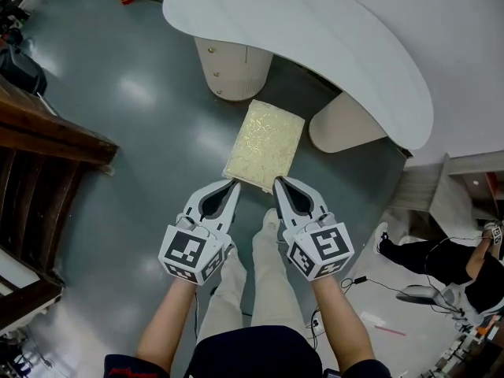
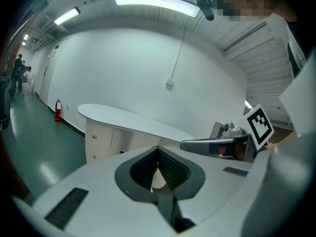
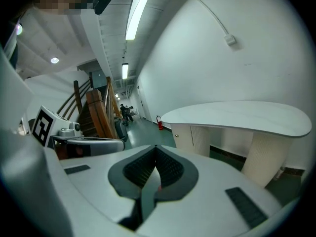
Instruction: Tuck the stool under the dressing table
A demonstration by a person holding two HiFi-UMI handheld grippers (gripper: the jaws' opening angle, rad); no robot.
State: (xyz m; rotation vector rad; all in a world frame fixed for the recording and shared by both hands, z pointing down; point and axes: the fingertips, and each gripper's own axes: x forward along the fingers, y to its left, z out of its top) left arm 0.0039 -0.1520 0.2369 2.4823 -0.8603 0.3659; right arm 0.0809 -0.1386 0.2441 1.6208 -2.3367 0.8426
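My left gripper [image 1: 234,184] and right gripper [image 1: 278,182], both clenched on nothing, touch the stool [image 1: 264,142] at its near edge; its far end sits under the dressing table [image 1: 315,46].

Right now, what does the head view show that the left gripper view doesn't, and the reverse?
Head view only: the stool, its cream seat on the floor before the gap between the two bases of the table, with the tips of the left gripper and right gripper at its near edge. Left gripper view only: the ceiling light, and the left jaws up close, together. Both: the white table and the right gripper.
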